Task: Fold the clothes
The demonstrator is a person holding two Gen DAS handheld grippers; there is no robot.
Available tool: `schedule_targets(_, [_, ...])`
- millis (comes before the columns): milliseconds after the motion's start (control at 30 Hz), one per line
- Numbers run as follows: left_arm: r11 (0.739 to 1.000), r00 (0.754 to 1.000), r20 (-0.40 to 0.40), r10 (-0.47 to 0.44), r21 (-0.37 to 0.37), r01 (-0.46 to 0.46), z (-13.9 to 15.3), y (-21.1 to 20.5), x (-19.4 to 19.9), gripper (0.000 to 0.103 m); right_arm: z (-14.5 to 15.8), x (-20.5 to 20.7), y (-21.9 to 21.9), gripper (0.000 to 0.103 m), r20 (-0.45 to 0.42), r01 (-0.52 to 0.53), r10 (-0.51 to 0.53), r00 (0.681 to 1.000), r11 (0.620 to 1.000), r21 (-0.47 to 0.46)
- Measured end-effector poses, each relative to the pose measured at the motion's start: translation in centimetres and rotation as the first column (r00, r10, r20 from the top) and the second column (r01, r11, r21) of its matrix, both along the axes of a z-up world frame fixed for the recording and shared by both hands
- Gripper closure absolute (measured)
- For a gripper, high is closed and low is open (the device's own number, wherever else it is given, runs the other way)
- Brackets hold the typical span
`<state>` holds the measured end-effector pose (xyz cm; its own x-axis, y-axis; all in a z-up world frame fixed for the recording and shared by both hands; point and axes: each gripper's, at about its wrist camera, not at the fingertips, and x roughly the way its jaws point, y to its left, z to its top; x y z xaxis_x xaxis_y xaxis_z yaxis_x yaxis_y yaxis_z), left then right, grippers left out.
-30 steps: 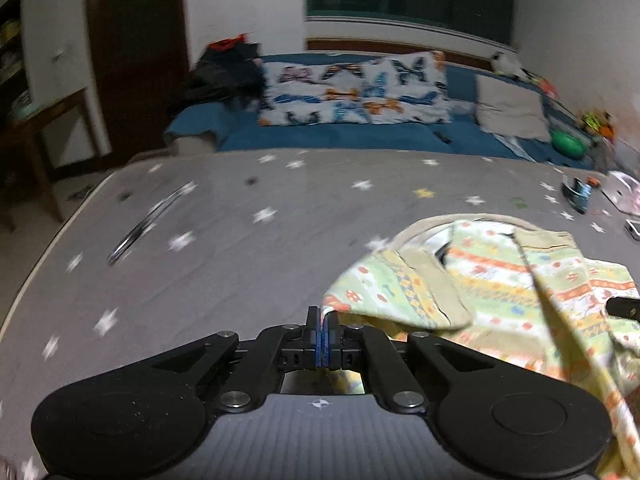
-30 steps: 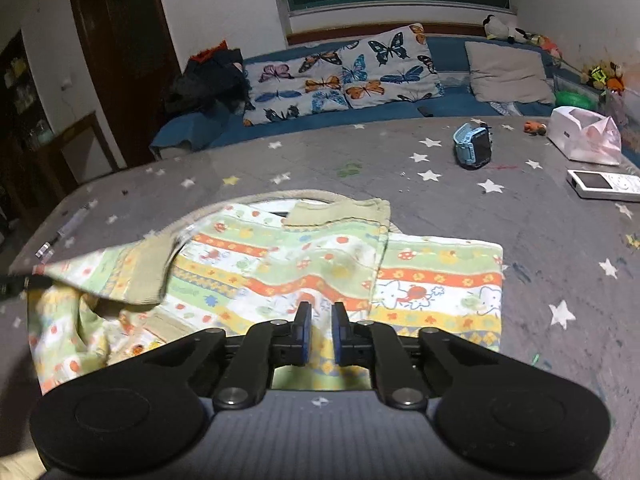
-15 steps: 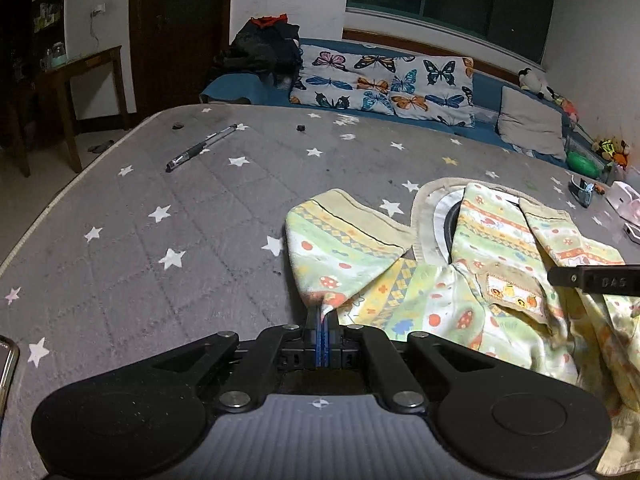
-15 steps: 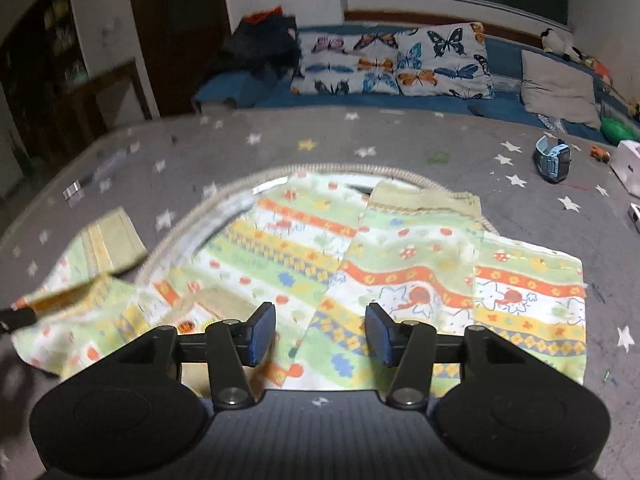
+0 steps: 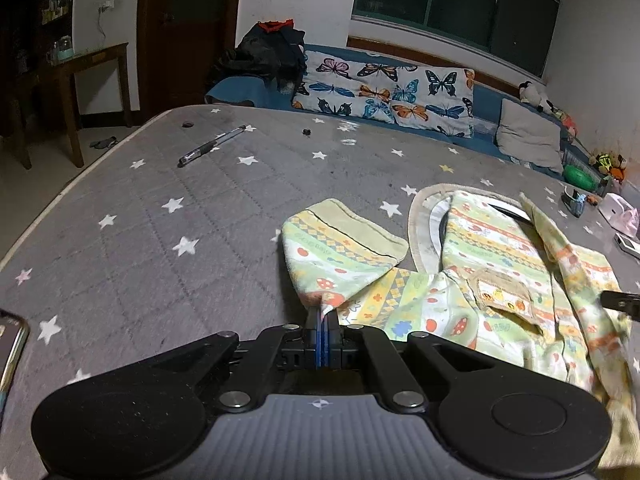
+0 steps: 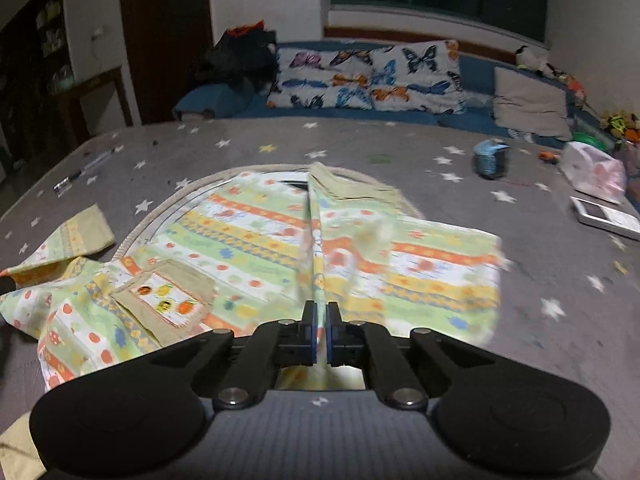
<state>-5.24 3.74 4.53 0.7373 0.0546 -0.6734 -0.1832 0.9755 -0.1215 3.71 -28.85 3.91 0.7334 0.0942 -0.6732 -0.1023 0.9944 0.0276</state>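
A child's patterned shirt [image 5: 492, 264] with green, orange and yellow stripes lies on the grey star-print bed [image 5: 168, 240]. It also shows in the right wrist view [image 6: 256, 240]. My left gripper [image 5: 322, 316] is shut on the shirt's left sleeve [image 5: 336, 248] near the shoulder. My right gripper [image 6: 320, 312] is shut on a raised fold of the shirt's front, and the cloth stands up in a ridge ahead of it. The right gripper's tip [image 5: 620, 303] shows at the right edge of the left wrist view.
A pen [image 5: 212, 146] lies far left on the bed. A phone [image 5: 12, 344] is at the left edge. A blue watch [image 6: 491, 158], a white bag [image 6: 596, 172] and a white device [image 6: 608, 220] lie to the right. Butterfly pillows [image 6: 368, 76] are behind.
My right gripper has gone from open to shut on the shirt's front and lifts a fold. My left gripper stays shut on the sleeve, now drawn nearer to me.
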Motion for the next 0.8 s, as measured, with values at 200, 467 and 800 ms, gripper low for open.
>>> schedule_targets(200, [1.0,1.0,-0.009,0.0,-0.003,0.0,0.2,0.0,-3.0,0.102,0.3,-5.4,-5.0,0.101,0.014,0.105,-0.105,0.994,0.995,0.0])
schedule_targets(467, [0.999,0.999,-0.046,0.014,-0.038,-0.015,-0.2,0.2,-4.4,0.101,-0.4,-6.4,-7.8,0.096,-0.014,0.165,-0.164,0.986,0.985,0.052])
schedule_targets(800, [1.0,0.999,-0.037,0.009,-0.02,-0.009,0.5,0.0,-4.1,0.098,0.8,-2.3,-0.9,0.084,0.02,-0.02,0.018,1.0,0.996,0.088])
